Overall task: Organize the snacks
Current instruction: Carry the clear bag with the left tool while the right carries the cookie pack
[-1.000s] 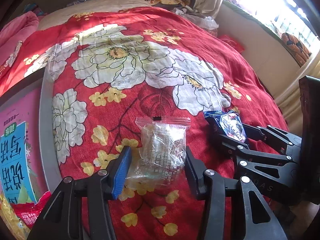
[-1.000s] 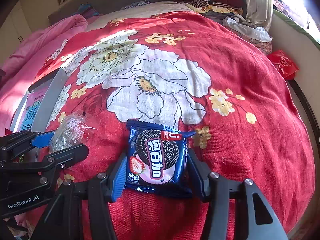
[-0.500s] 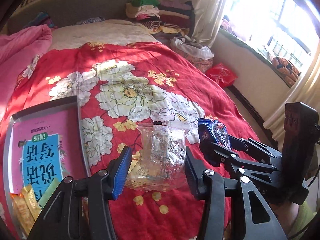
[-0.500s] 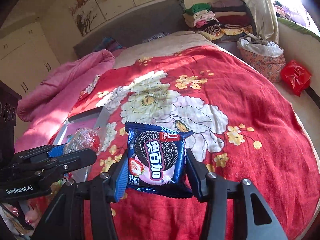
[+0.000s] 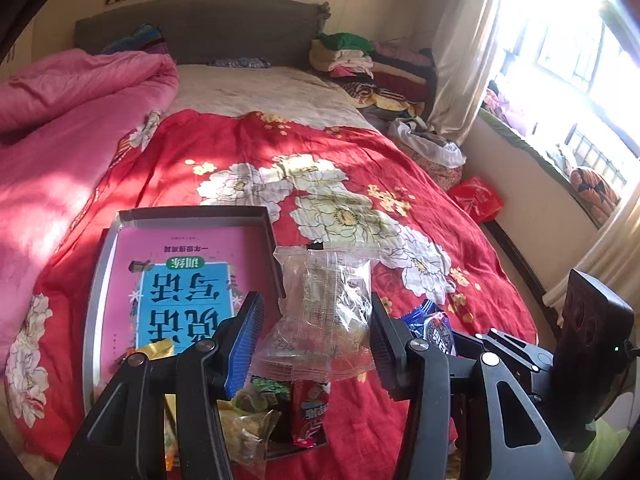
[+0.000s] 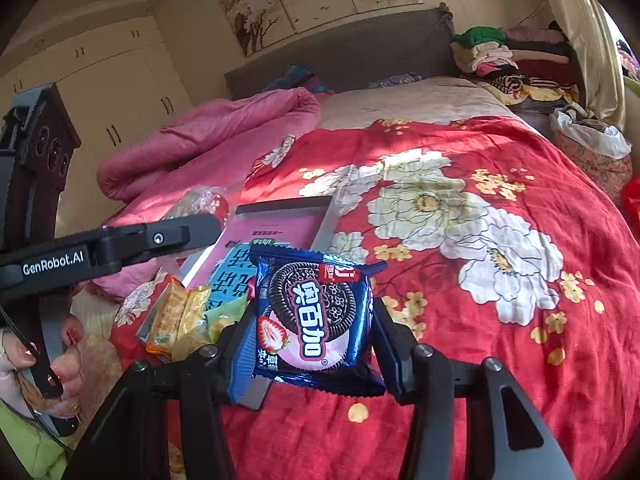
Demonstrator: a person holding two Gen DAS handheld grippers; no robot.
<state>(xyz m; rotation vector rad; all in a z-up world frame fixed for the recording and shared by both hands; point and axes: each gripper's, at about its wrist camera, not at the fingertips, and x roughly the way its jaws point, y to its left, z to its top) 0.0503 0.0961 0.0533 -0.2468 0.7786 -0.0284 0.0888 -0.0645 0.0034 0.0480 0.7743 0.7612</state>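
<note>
My left gripper (image 5: 316,332) is shut on a clear plastic snack packet (image 5: 324,312), held above the near end of a grey tray (image 5: 192,214) lined with a pink and blue sheet. Several small snacks (image 5: 260,408) lie at the tray's near end. My right gripper (image 6: 312,332) is shut on a blue Oreo packet (image 6: 316,316), lifted over the red floral bedspread (image 6: 500,280) just right of the tray (image 6: 288,204). The right gripper shows in the left wrist view (image 5: 436,330), and the left one in the right wrist view (image 6: 204,220).
A pink quilt (image 5: 60,128) is bunched along the left of the bed. Folded clothes (image 5: 372,68) are stacked near the headboard. A red bag (image 5: 476,198) lies on the floor by the window. A person's hand (image 6: 36,356) holds the left gripper's handle.
Both grippers have risen off the bedspread with their packets and shifted left toward the tray. The tray and its snacks have come into view under the left gripper.
</note>
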